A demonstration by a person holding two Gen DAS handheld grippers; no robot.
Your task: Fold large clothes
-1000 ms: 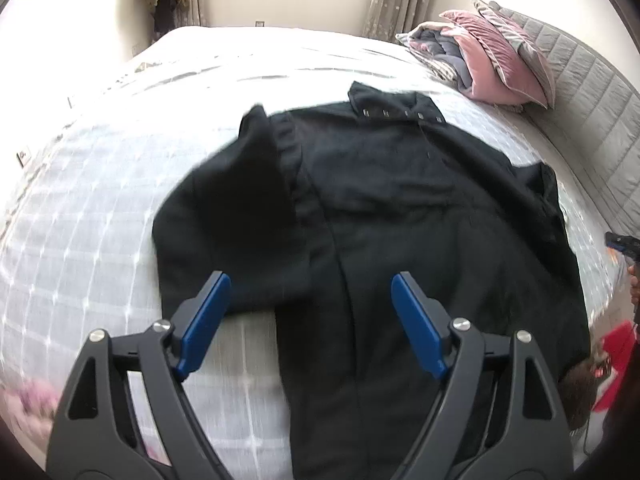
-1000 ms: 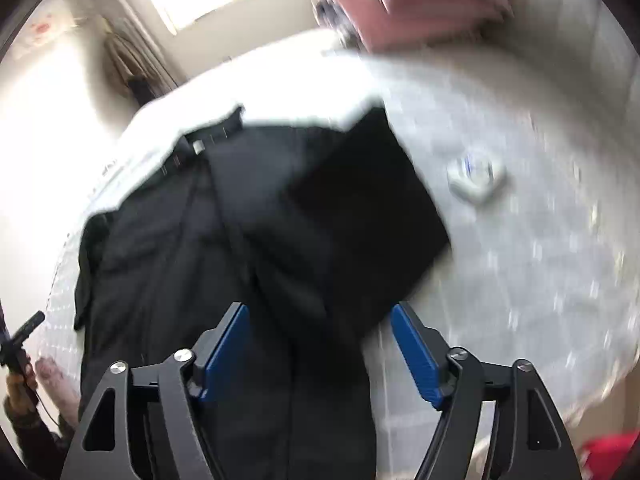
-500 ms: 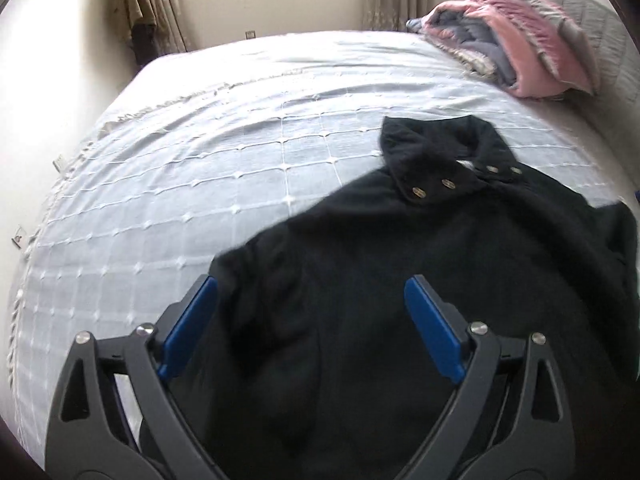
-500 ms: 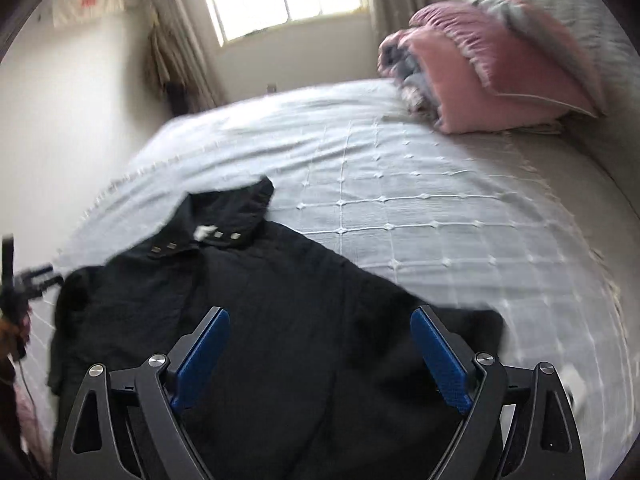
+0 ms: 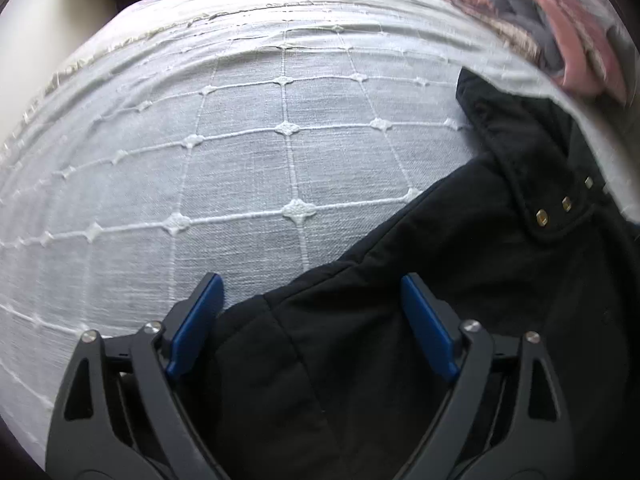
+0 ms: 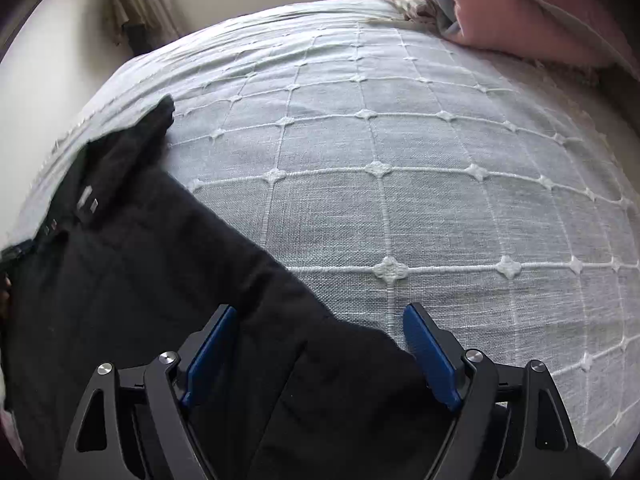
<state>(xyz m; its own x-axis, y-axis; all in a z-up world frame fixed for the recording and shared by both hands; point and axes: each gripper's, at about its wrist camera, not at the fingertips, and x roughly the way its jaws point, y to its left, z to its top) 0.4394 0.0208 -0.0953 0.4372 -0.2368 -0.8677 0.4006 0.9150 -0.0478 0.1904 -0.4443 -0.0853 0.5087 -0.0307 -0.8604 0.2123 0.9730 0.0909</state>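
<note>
A large black coat lies flat on the bed, its collar with brass snaps at the right of the left wrist view. My left gripper hangs low over the coat's shoulder edge. Its jaws are closing, with the shoulder fabric between the blue pads but apart from them. In the right wrist view the same coat fills the lower left. My right gripper straddles the other shoulder edge, jaws closing too, and its pads do not press on the cloth.
A white bedspread with a stitched grid covers the bed. Pink and grey pillows and blankets are piled at the headboard end, also seen as folded bedding. A wall and curtain stand beyond the far bed edge.
Both grippers have travelled up along the coat from its lower part to the shoulders and dropped close to the bed. The jaws widened midway and are now narrower again.
</note>
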